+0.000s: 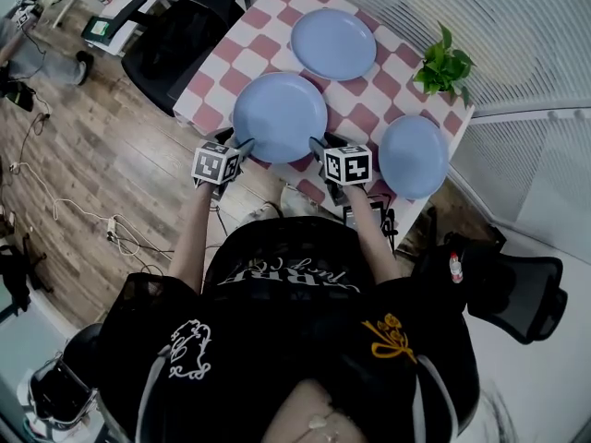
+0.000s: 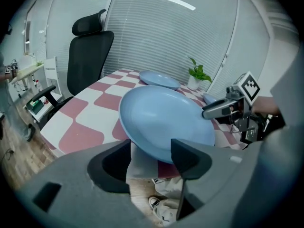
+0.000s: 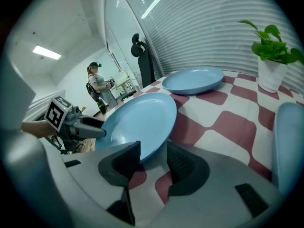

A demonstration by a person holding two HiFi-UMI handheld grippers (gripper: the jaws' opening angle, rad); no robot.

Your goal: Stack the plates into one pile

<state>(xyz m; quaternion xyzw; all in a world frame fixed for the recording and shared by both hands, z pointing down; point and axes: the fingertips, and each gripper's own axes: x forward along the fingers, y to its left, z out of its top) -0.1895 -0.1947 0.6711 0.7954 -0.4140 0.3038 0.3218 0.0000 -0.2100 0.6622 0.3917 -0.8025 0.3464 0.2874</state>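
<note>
Three blue plates lie apart on the red-and-white checked table (image 1: 242, 58): a large plate (image 1: 280, 116) at the near edge, a second plate (image 1: 333, 43) farther back, and a smaller plate (image 1: 414, 156) at the right. My left gripper (image 1: 242, 146) is at the large plate's near-left rim and my right gripper (image 1: 319, 146) at its near-right rim. In the left gripper view the left gripper (image 2: 151, 151) stands open with the large plate's (image 2: 166, 120) rim overhanging in front of the gap. In the right gripper view the right gripper (image 3: 153, 151) is open too, the plate's (image 3: 137, 122) edge just ahead of it.
A potted plant (image 1: 444, 65) stands at the table's far right corner. Black office chairs stand at the far left (image 1: 180, 35) and at the near right (image 1: 517, 284). Cables lie on the wooden floor (image 1: 83, 215). A person (image 3: 97, 87) stands far off in the room.
</note>
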